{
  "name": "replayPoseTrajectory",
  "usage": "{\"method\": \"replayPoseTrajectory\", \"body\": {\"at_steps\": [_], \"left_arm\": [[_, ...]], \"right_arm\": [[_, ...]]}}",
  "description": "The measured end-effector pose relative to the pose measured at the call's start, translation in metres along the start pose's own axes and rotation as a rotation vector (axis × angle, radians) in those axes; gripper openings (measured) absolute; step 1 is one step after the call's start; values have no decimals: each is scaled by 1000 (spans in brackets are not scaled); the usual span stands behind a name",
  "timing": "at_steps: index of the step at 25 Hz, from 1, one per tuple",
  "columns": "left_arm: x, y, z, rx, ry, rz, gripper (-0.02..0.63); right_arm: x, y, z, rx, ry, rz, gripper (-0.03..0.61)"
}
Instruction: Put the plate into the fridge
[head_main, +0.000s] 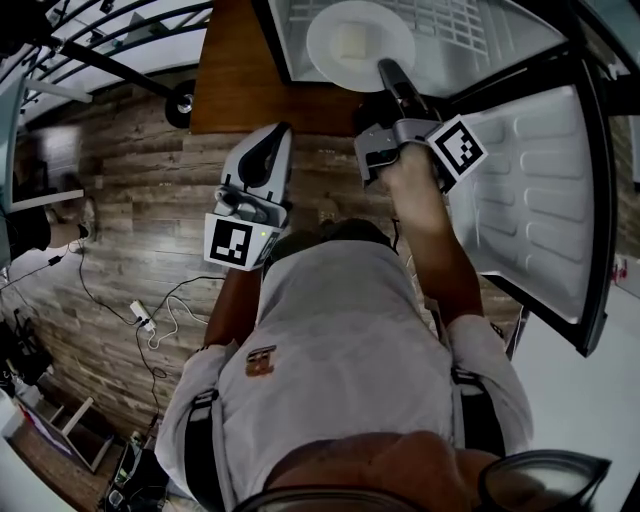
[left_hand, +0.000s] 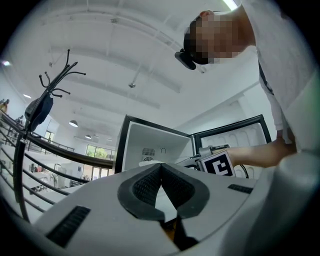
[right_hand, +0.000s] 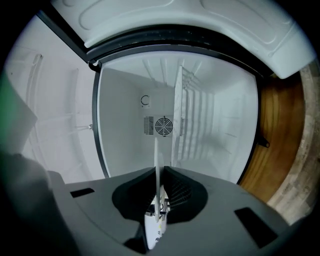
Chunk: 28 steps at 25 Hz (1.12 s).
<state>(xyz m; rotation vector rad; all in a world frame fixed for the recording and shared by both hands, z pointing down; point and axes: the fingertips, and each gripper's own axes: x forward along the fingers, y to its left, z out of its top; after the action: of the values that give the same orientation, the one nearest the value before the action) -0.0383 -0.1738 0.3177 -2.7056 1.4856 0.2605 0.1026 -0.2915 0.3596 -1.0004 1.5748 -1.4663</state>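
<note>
A white round plate (head_main: 352, 42) hangs level inside the open fridge (head_main: 290, 50), above its wire shelf (head_main: 470, 25). My right gripper (head_main: 388, 70) is shut on the plate's near rim and reaches into the fridge mouth. In the right gripper view the plate (right_hand: 156, 160) shows edge-on as a thin white line pinched between the dark pads of the right gripper (right_hand: 159, 172), with the fridge's back wall and fan vent (right_hand: 163, 126) ahead. My left gripper (head_main: 280, 130) is shut and holds nothing, low and left of the fridge; in its own view the left gripper (left_hand: 161, 167) points up at the fridge (left_hand: 150, 142).
The fridge door (head_main: 540, 200) stands swung open on the right. A brown wooden panel (head_main: 235, 70) flanks the fridge on the left. Cables and a power strip (head_main: 142, 316) lie on the plank floor at left. A black railing (head_main: 110, 40) runs along the top left.
</note>
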Motion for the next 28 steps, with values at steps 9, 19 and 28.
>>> {"method": "replayPoseTrajectory", "body": {"at_steps": [9, 19, 28], "left_arm": [[4, -3, -11, -11, 18, 4, 18], [17, 8, -13, -31, 32, -50, 18], [-2, -25, -30, -49, 24, -134, 18]], "right_arm": [[24, -12, 9, 48, -19, -27, 41], [43, -11, 18, 52, -85, -37, 41], [24, -16, 27, -19, -135, -33, 41]]}}
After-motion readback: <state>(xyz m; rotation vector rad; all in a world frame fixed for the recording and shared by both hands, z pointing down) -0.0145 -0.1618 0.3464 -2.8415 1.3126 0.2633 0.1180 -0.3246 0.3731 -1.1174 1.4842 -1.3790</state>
